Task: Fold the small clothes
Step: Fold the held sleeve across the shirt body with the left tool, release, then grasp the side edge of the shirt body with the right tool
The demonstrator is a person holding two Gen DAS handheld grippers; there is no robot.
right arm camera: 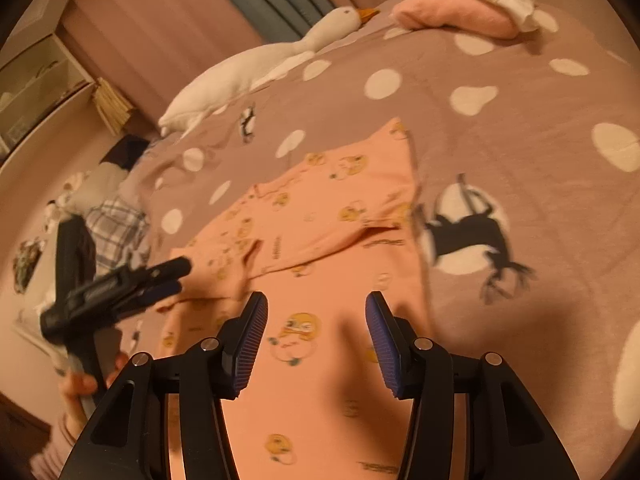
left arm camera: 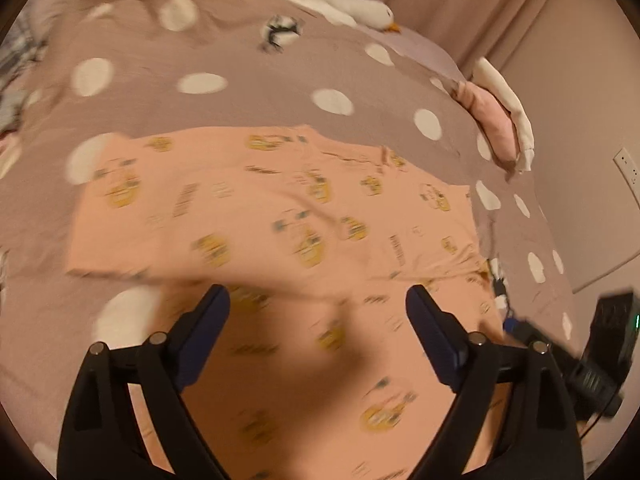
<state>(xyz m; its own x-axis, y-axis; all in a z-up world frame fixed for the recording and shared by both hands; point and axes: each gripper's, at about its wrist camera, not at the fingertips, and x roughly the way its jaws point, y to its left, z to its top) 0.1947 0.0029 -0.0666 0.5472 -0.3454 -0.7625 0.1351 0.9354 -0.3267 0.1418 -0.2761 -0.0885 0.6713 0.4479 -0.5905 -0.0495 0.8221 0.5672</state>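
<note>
1. Mauve bedspread with white spots [left arm camera: 248, 60] carries your peach printed cotton garment [left arm camera: 280, 216], partly folded.
2. Your left gripper [left arm camera: 318, 300] and right gripper [right arm camera: 316, 312] hover above it, jaws wide apart, empty.

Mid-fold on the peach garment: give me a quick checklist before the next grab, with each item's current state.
1. Left claw open, nothing held: ok.
2. Right claw open, nothing held: ok.
3. Peach garment on the dotted bedspread, one fold already laid over: ok.
4. Garment lying flat: not ok, wrinkles near the folded edge.
5. Goose plush and the pink and white pile apart from the garment: ok.
6. Near hem position: cannot tell, hidden behind the claws.
</note>
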